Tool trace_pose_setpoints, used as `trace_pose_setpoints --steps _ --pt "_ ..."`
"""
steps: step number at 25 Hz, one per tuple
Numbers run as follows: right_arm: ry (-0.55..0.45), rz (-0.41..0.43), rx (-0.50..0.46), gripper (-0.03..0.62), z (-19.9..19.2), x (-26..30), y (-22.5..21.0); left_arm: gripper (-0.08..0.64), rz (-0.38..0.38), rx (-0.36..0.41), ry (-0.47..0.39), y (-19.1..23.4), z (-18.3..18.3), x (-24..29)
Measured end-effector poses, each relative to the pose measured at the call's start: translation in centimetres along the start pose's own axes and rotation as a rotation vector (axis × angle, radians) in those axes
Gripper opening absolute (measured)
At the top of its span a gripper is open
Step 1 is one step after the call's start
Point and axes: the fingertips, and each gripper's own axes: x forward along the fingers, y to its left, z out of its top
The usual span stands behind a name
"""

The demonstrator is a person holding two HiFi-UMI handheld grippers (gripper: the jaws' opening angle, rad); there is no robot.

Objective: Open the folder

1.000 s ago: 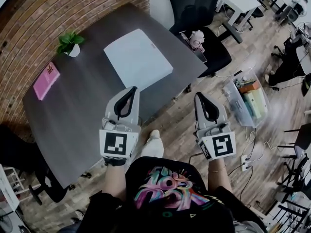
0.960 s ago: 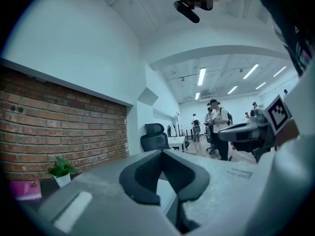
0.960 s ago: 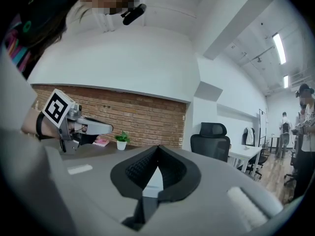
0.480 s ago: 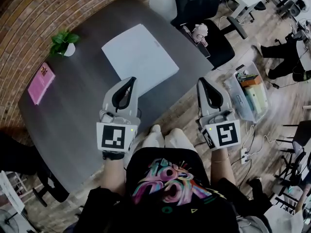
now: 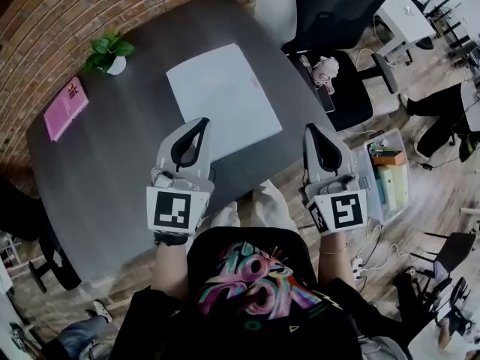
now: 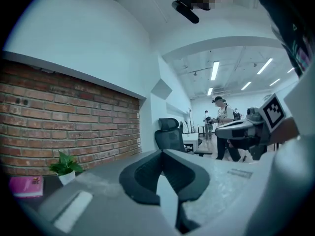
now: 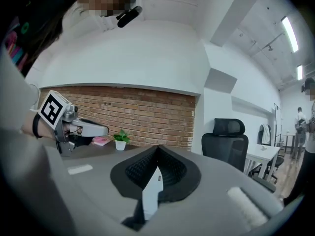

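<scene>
Folder [image 5: 223,100] flat on table [image 5: 112,171], upper centre, closed. Left gripper [image 5: 201,122] shut, empty, tip by folder's near edge, so nearer. Right gripper [image 5: 309,128] shut, empty, off table's right edge.

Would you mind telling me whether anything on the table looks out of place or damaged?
Nothing stands out: the white folder lies flat and closed, the pink book flat, the potted plant upright.
</scene>
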Motion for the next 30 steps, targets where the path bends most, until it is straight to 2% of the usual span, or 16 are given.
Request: trace_pose_setpoints --steps 4,10,13,17,21,27,30 --pt "-0.008 0.121 -0.001 0.002 -0.2 4.6 -1.8 0.002 0.11 -0.012 0.015 1.5 -0.2 2.5" --pt "-0.019 0.295 0.029 0.002 0.3 9.9 -5.4 0.002 0.237 -0.022 0.056 1.3 0.4 6.6" --pt "-0.033 0.397 0.04 0.002 0.9 12.0 -6.2 0.002 0.326 -0.04 0.063 1.3 0.8 7.4" --pt "-0.049 0.487 0.048 0.002 1.4 13.8 -6.5 0.002 0.399 -0.043 0.072 1.3 0.9 7.7" --pt "-0.043 0.54 0.038 0.002 1.2 15.0 -5.9 0.002 0.429 -0.046 0.082 1.6 0.6 7.6" --pt "0.005 0.564 0.032 0.002 0.0 15.2 -5.0 0.002 0.419 -0.053 0.108 1.8 -0.2 7.7" --pt "0.035 0.559 0.048 0.002 -1.2 14.8 -4.8 0.002 0.389 -0.007 0.142 1.6 -1.5 7.8"
